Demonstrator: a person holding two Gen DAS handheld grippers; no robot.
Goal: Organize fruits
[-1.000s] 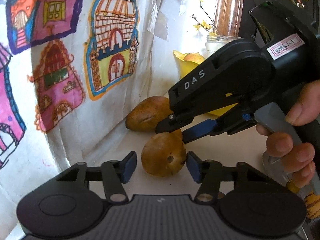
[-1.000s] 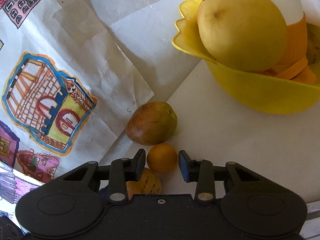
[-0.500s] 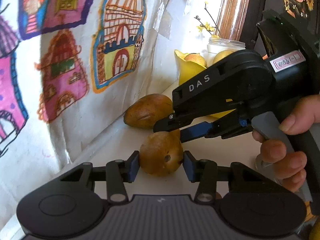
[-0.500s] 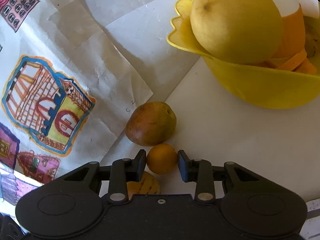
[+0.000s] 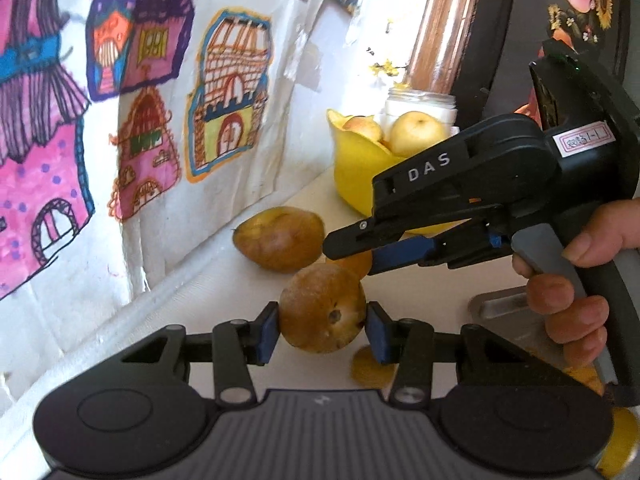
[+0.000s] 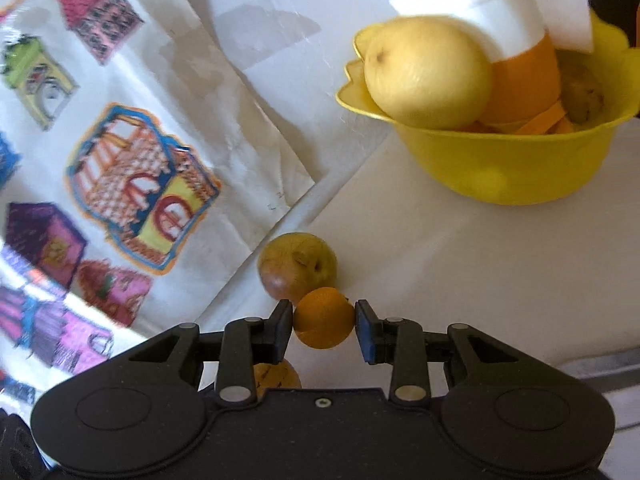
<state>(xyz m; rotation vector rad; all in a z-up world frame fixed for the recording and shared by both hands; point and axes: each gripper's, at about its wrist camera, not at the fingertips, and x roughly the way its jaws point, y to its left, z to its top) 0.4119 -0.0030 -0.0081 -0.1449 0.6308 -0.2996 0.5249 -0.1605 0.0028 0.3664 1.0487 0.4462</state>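
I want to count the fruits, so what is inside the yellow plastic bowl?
The yellow plastic bowl holds a large pale yellow round fruit, orange pieces and a brownish fruit. Anything beneath them is covered.

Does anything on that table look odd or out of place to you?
One thing: a white jar stands inside the yellow fruit bowl, crowding the big yellow fruit up against the rim. A brown fruit lies loose on the table by the drawings. Nothing looks spilled or broken.
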